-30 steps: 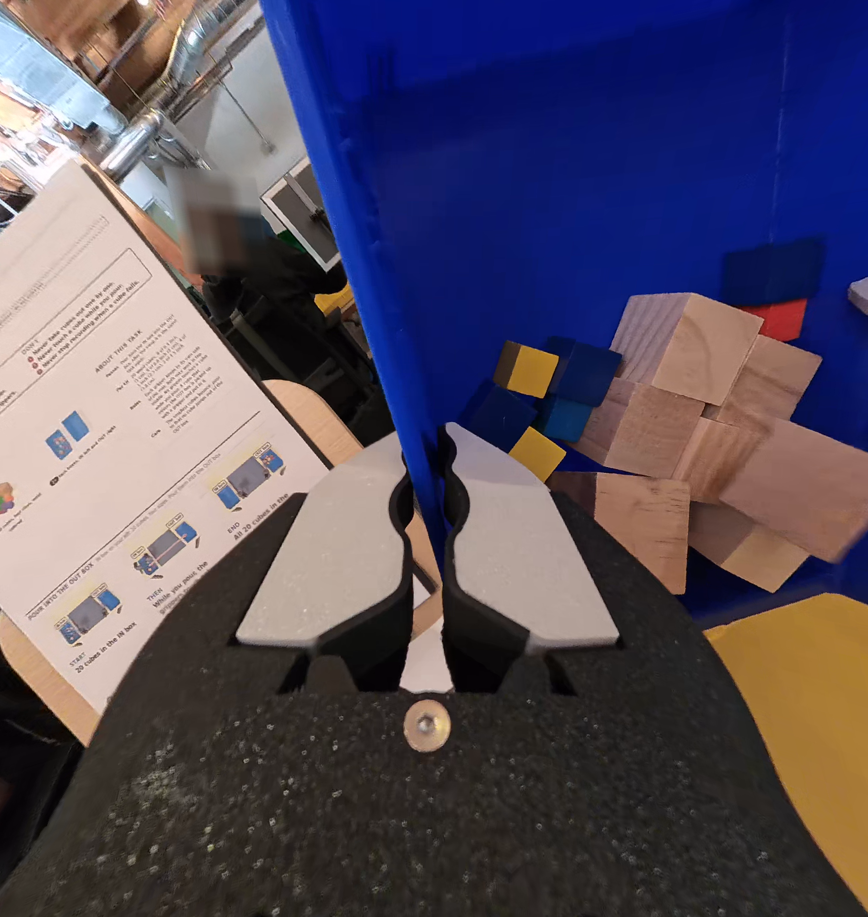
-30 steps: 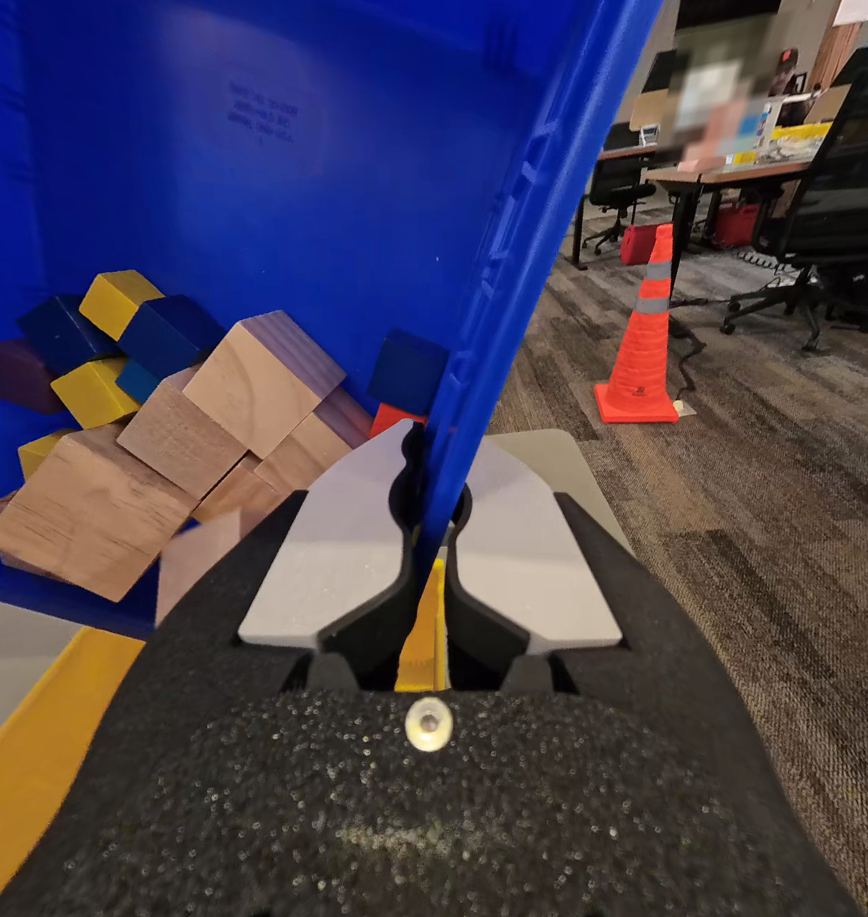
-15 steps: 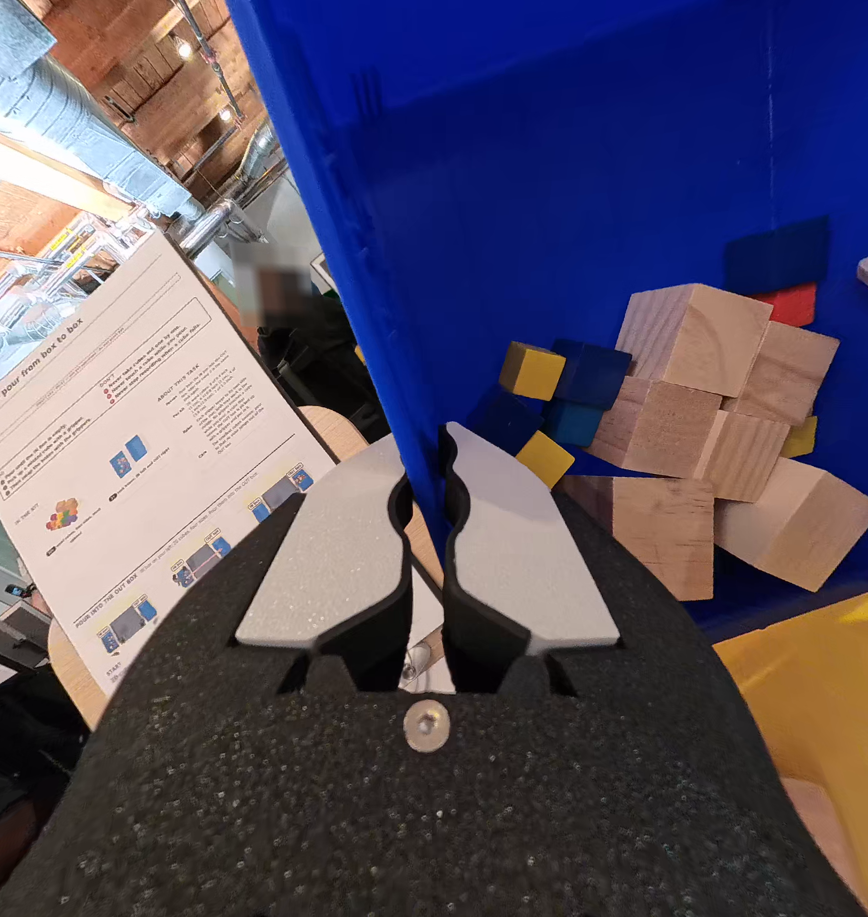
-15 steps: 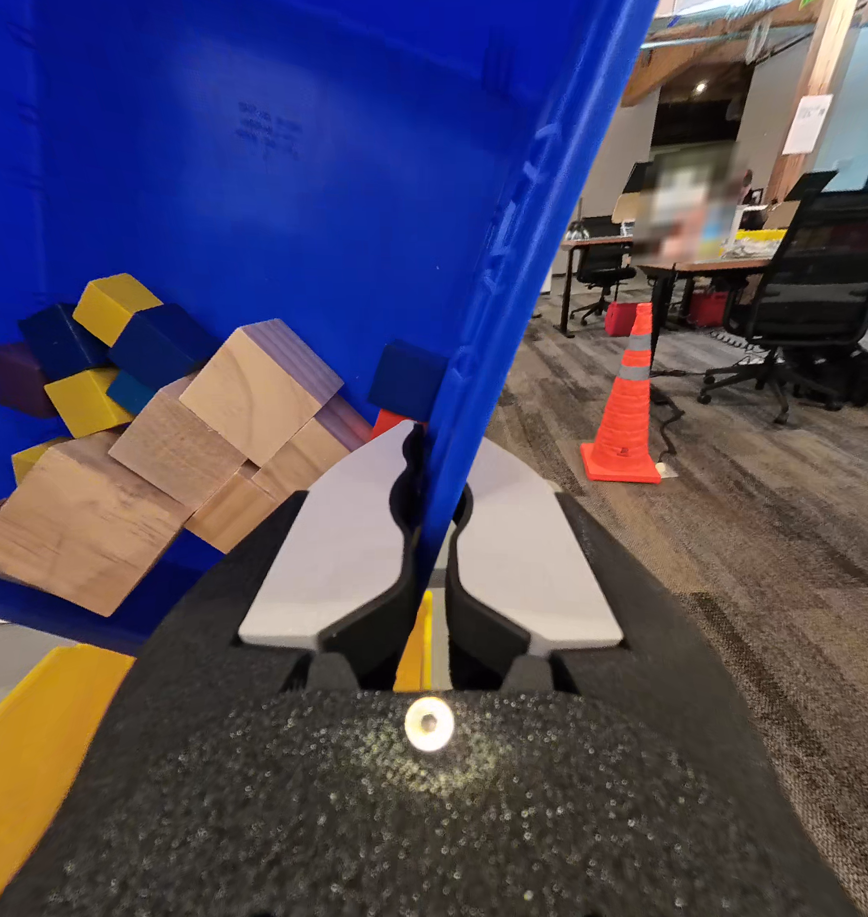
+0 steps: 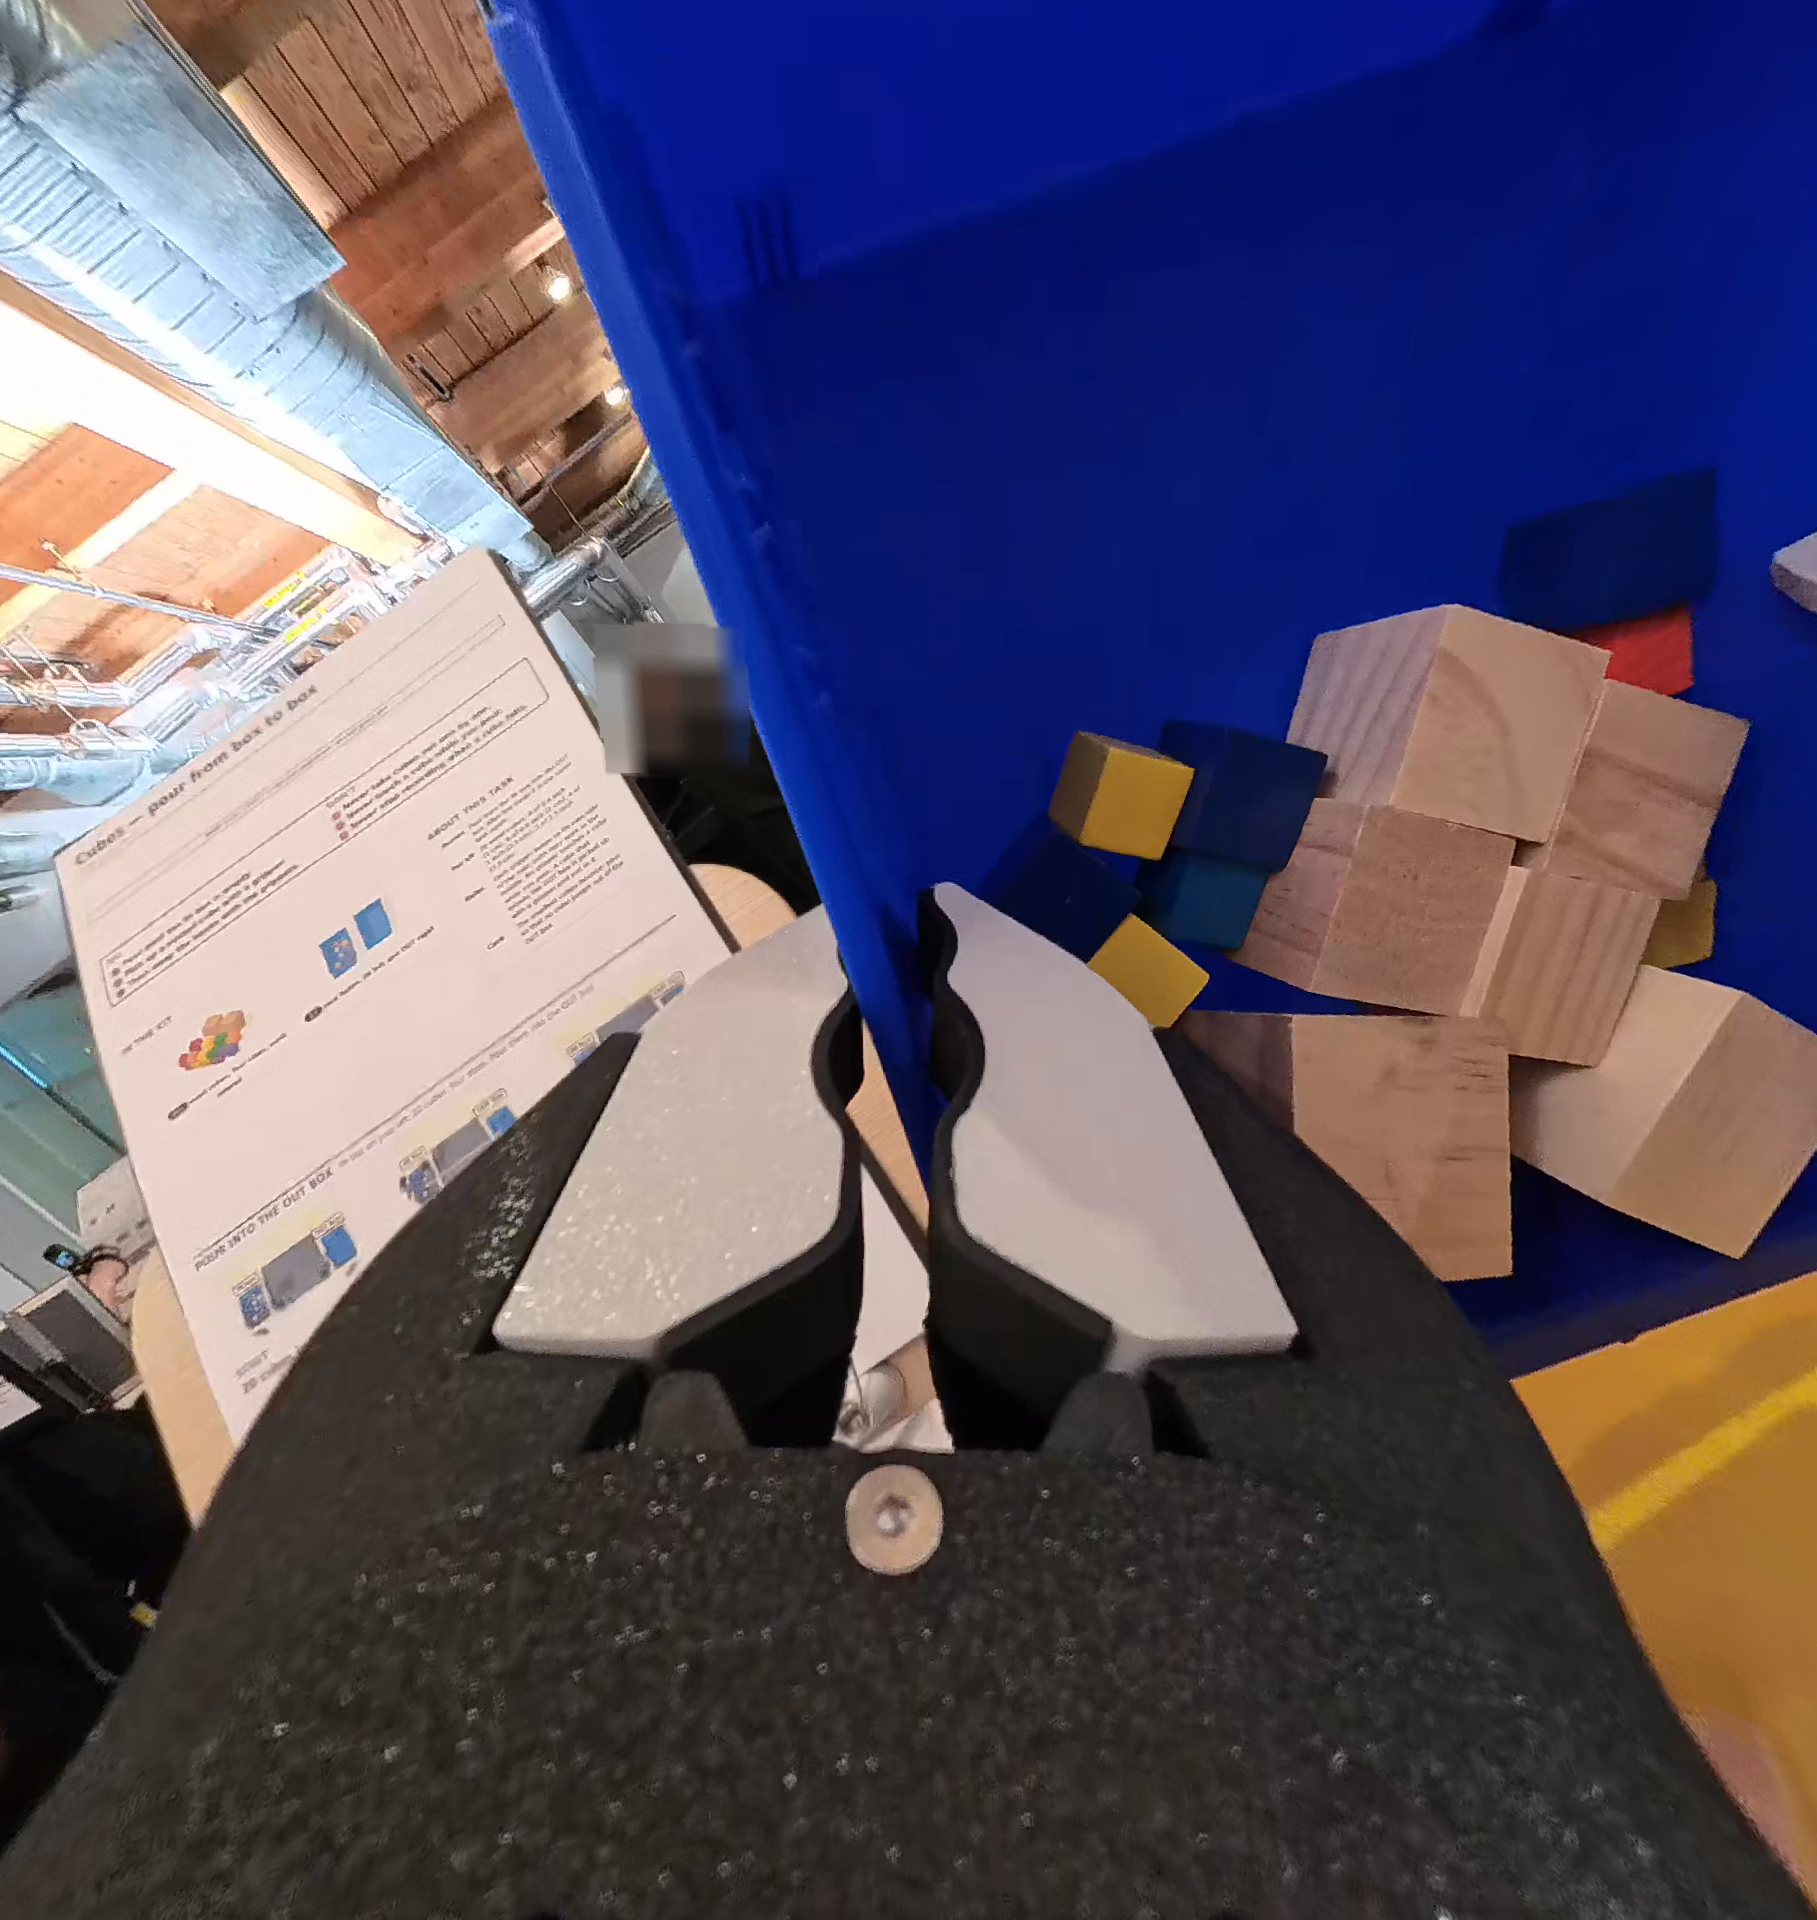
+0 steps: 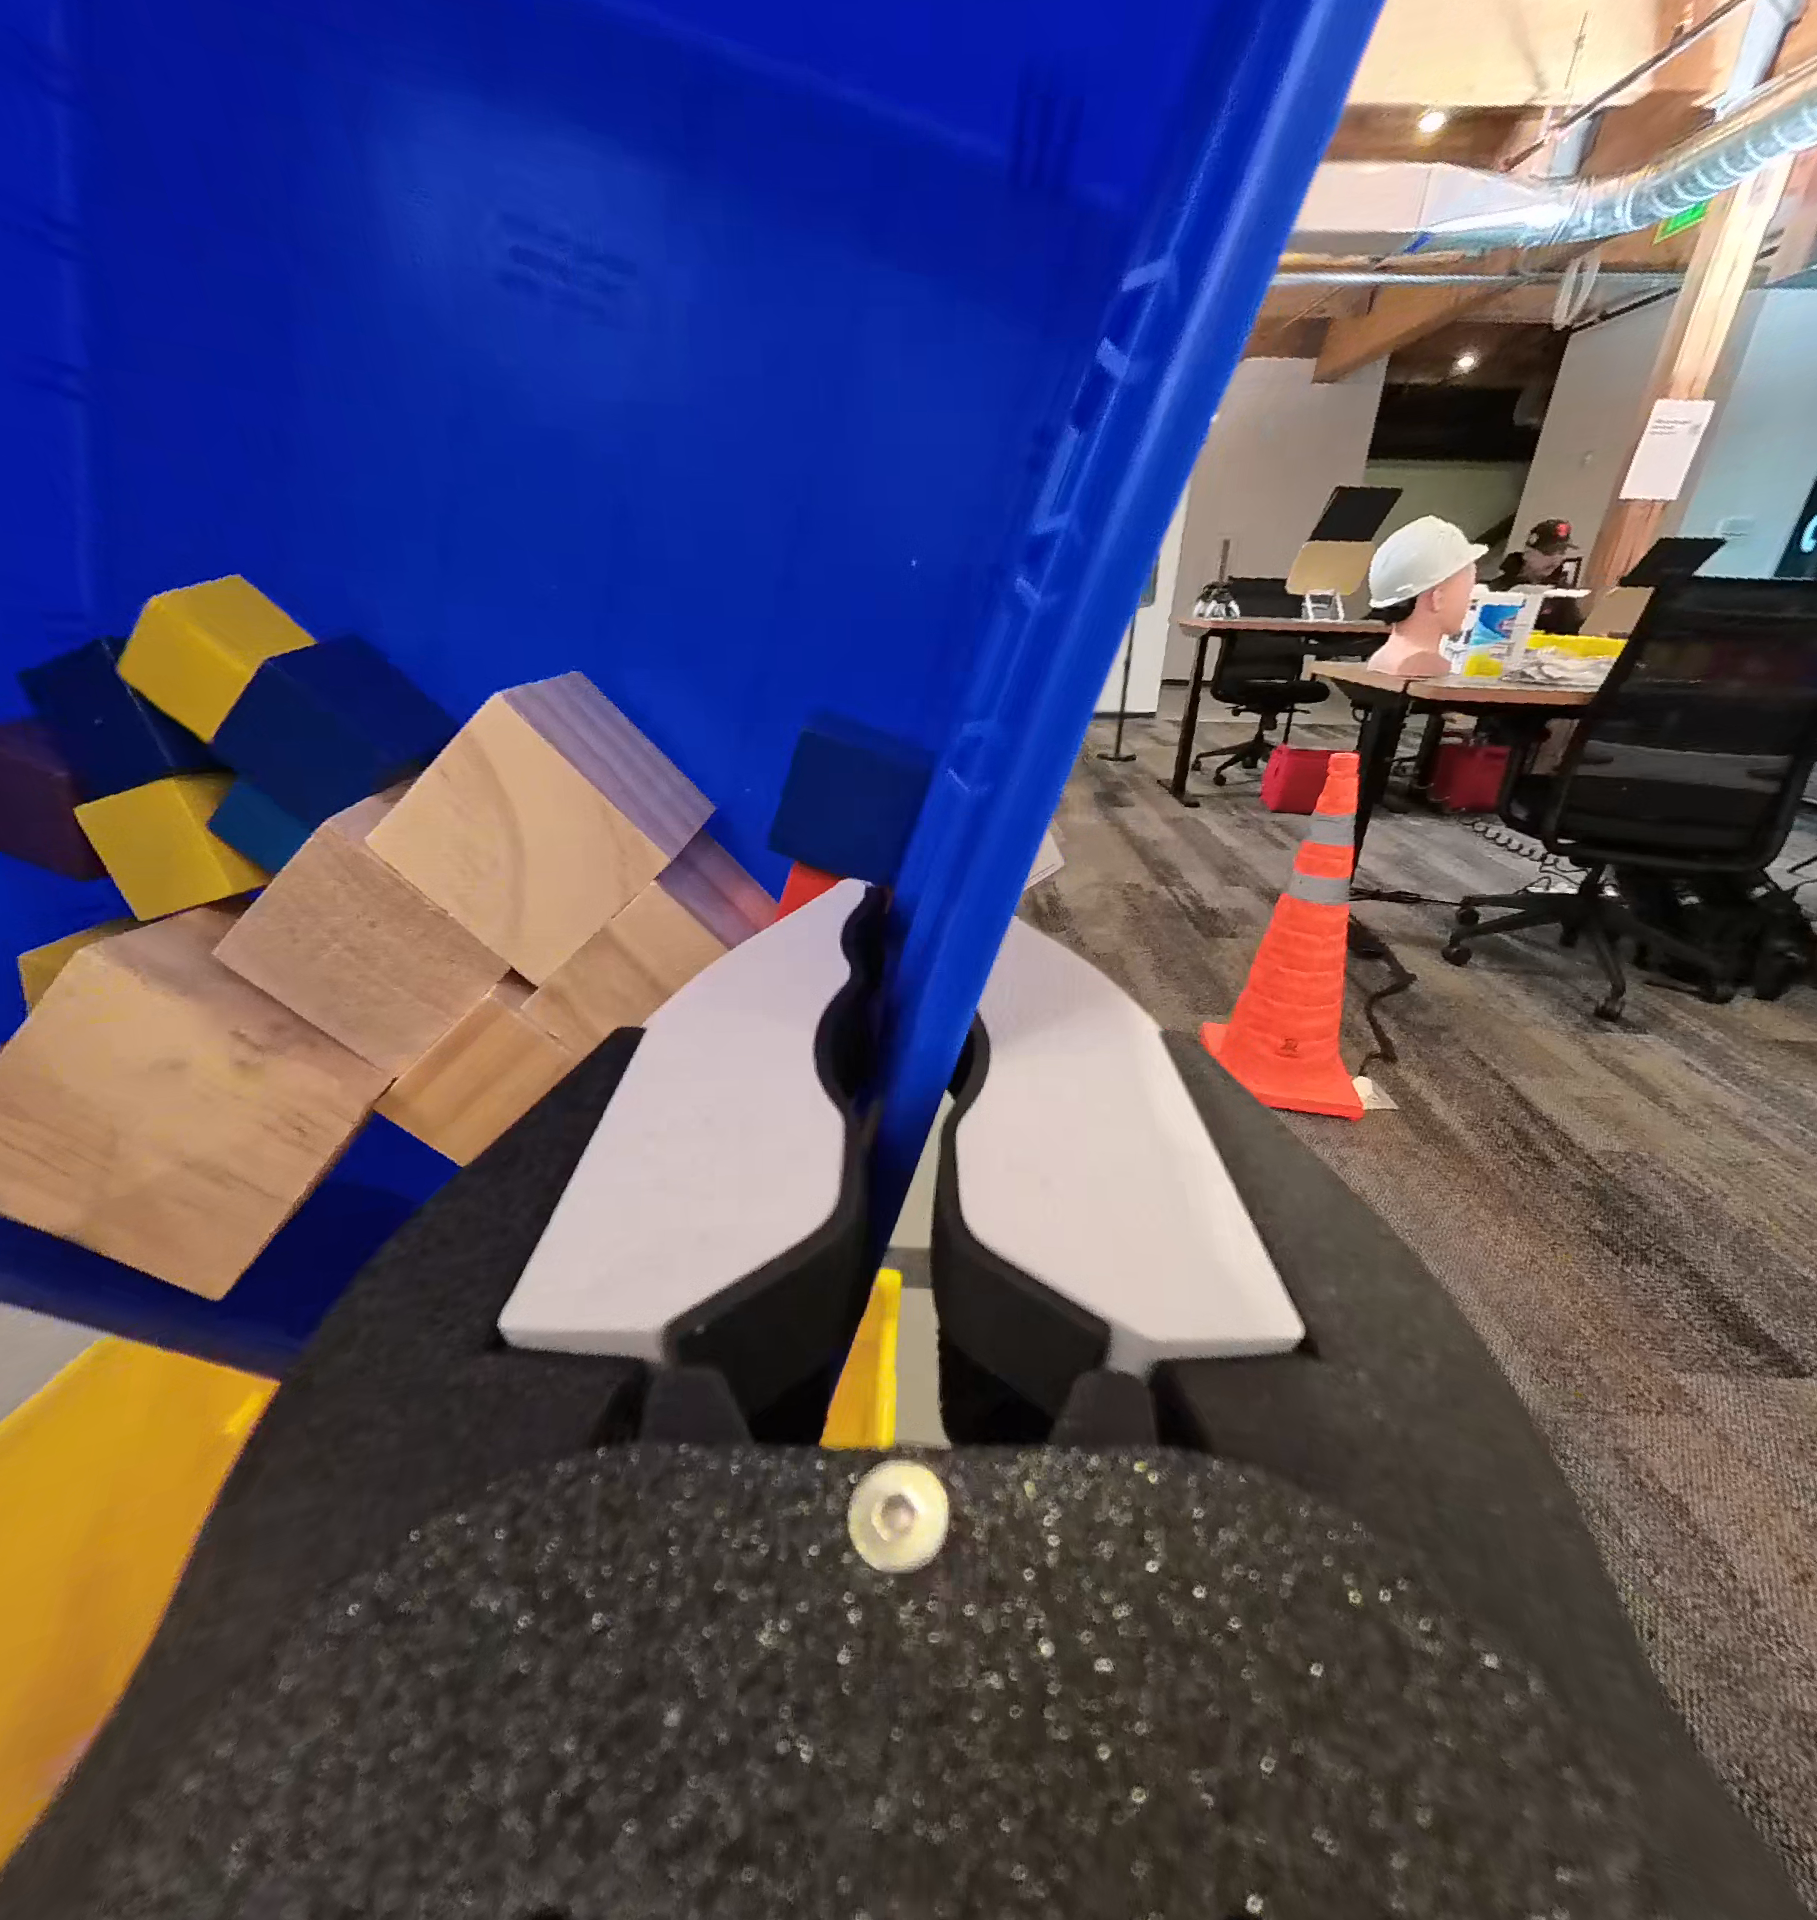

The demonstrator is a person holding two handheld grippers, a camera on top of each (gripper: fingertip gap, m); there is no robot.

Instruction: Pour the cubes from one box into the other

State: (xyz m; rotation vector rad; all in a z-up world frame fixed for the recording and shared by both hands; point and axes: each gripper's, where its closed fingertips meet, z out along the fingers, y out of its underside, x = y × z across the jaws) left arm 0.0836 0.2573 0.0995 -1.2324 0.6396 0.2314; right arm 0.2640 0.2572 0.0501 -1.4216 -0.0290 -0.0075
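Observation:
A blue box (image 5: pixel 1143 436) is tipped up steeply, its open side toward me. My left gripper (image 5: pixel 888 935) is shut on its left wall. My right gripper (image 6: pixel 909 935) is shut on its right wall (image 6: pixel 1080 520). Several cubes lie piled against the box's low edge: large bare wooden cubes (image 5: pixel 1444 717) (image 6: pixel 530 821) and small yellow cubes (image 5: pixel 1127 795), dark blue cubes (image 6: pixel 332 707) and a red cube (image 5: pixel 1642 649). A yellow box (image 5: pixel 1735 1507) sits just below the blue box's low edge; it also shows in the right wrist view (image 6: pixel 62 1558).
A printed instruction sheet (image 5: pixel 343 935) stands on a wooden board to the left. An orange traffic cone (image 6: pixel 1299 945) stands on the carpet at the right, with office chairs (image 6: pixel 1693 769), desks and a mannequin head with a white hard hat (image 6: pixel 1423 592) behind.
Both grippers have tilted the blue box further up; more ceiling shows in both views. The wooden cubes have slid down toward the low edge above the yellow box.

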